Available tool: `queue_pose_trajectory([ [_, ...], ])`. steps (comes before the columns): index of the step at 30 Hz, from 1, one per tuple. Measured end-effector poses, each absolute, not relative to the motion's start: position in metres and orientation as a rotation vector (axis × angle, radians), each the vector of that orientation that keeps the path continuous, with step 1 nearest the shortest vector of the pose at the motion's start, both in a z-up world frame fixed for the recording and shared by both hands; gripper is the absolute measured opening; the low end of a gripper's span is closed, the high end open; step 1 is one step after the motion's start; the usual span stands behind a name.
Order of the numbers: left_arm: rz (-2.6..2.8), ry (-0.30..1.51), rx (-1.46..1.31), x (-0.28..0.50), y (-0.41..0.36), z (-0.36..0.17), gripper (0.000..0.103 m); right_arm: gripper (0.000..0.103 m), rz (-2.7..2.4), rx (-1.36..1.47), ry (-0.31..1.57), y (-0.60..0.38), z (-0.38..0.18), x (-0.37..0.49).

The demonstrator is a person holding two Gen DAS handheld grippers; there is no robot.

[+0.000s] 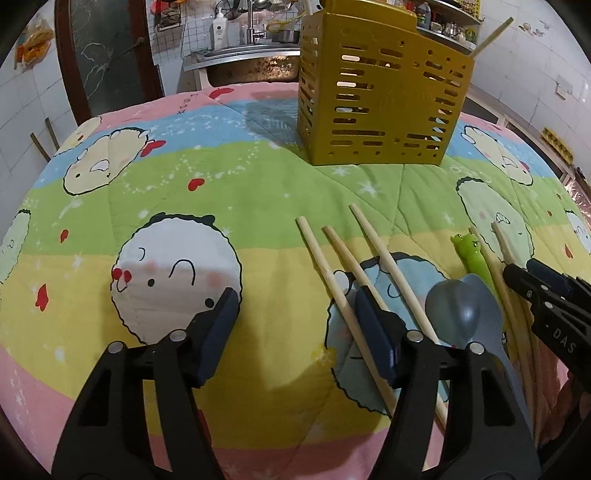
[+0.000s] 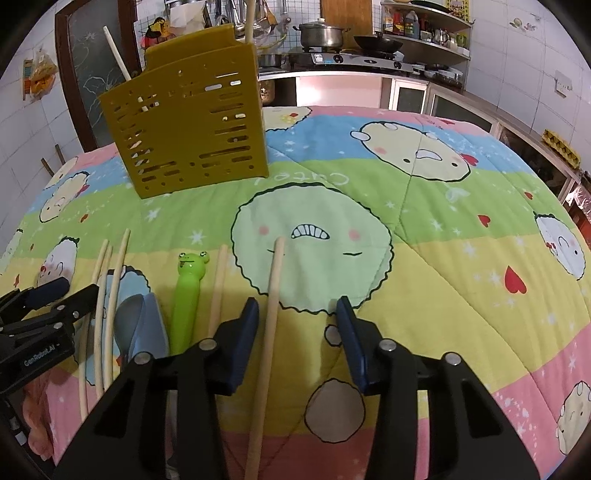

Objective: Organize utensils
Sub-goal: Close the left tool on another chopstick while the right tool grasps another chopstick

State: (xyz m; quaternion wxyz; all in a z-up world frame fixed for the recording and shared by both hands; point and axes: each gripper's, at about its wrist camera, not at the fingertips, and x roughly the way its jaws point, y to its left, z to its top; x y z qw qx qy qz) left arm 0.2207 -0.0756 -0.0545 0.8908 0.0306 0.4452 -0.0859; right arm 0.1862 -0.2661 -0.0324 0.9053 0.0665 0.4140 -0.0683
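Gold slotted plastic caddy (image 1: 380, 99) stands upright on a quilted cartoon-print blanket (image 1: 221, 192), at 12–1 o'clock in the left view, 11 o'clock in the right. Two wooden chopsticks poke out of its top (image 2: 117, 53). Kitchen sink (image 1: 255, 66) behind it; stove with a steel pot (image 2: 319, 35) in the background.

Left gripper (image 1: 299, 328): jaws apart, nothing between the pads, only blanket. Its right finger (image 1: 376, 332) lies over three loose round wooden chopsticks (image 1: 332, 273); contact unclear.

At 3 o'clock of those: two smooth grey-blue plastic spoons, nested (image 1: 461, 306), then a green frog-headed utensil handle (image 1: 476, 258), then more chopsticks.

Right gripper (image 2: 297, 325): jaws partly apart, one long chopstick (image 2: 271, 295) running between them, closer to the left pad; pads not visibly pressing it. Another chopstick (image 2: 218, 288) lies just outside at 10 o'clock, beside the frog handle.

No obstruction between the utensils and the caddy.
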Motion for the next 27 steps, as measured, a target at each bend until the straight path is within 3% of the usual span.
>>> queue_pose_trajectory([
  [5,-0.171,0.926,0.068,0.228,-0.079,-0.056,0.063,0.042,-0.151,0.138,0.862,-0.264,-0.035,0.194],
  [13,-0.191,0.964,0.063,0.244,-0.084,-0.052,0.033,0.033,-0.165,0.142,0.879,-0.263,-0.033,0.211],
  [22,-0.195,0.949,0.039,0.250,-0.088,-0.054,0.013,0.016,-0.168,0.135,0.864,-0.260,-0.034,0.216],
  [27,-0.196,0.934,0.047,0.249,-0.090,-0.054,0.012,0.010,-0.166,0.129,0.858,-0.259,-0.034,0.215],
])
